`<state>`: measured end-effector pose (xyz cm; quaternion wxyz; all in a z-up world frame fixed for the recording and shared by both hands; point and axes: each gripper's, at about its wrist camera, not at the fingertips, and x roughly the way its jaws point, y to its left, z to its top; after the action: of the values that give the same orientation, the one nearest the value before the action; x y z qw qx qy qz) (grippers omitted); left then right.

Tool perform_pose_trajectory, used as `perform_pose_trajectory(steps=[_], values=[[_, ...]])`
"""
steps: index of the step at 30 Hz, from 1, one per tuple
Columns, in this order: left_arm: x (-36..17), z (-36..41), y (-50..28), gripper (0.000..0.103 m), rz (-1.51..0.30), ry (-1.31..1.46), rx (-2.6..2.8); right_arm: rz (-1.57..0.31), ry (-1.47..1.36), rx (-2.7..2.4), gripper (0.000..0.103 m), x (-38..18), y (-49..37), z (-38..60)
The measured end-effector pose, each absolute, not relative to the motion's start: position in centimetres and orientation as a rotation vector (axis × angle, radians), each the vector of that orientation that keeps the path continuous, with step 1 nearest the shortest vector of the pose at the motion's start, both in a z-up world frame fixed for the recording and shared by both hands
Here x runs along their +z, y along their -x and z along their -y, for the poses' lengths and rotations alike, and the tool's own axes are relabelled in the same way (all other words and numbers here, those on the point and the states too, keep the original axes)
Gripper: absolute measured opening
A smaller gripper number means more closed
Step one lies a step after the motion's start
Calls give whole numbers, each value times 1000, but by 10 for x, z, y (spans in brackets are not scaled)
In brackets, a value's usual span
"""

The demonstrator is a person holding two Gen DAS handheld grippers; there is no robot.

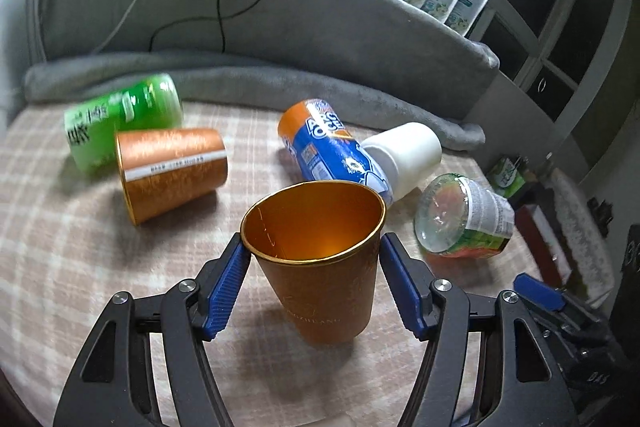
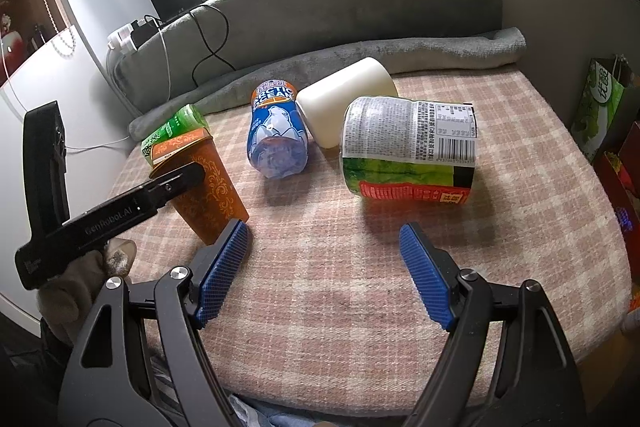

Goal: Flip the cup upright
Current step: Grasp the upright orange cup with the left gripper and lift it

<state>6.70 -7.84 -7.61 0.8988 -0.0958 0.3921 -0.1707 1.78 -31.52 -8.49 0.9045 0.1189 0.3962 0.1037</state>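
An orange cup (image 1: 320, 259) stands upright, mouth up, on the plaid cloth between the blue pads of my left gripper (image 1: 314, 247). The left pad touches the rim; the right pad stands just off it. It also shows in the right wrist view (image 2: 208, 187), with the left gripper's black finger (image 2: 176, 183) across it. A second orange cup (image 1: 172, 171) lies on its side at the left. My right gripper (image 2: 324, 231) is open and empty, low over the cloth, right of the upright cup.
Lying on the cloth (image 2: 360, 287): a green can (image 1: 120, 119), a blue Arctic Ocean can (image 2: 276, 131), a white cup (image 2: 344, 103), and a labelled clear cup (image 2: 408, 151). A grey padded backrest (image 1: 280, 11) with cables runs behind. Bags stand off the right edge.
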Motion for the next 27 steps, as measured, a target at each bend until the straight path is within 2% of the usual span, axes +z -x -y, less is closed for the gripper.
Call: perform_pose_trajectory(steps=[10, 27], values=[[-73, 91, -58, 66, -743, 73, -325, -819, -247, 216, 81, -85, -18, 316], [-76, 105, -44, 66, -741, 10, -359, -809, -245, 212, 81, -83, -17, 314]])
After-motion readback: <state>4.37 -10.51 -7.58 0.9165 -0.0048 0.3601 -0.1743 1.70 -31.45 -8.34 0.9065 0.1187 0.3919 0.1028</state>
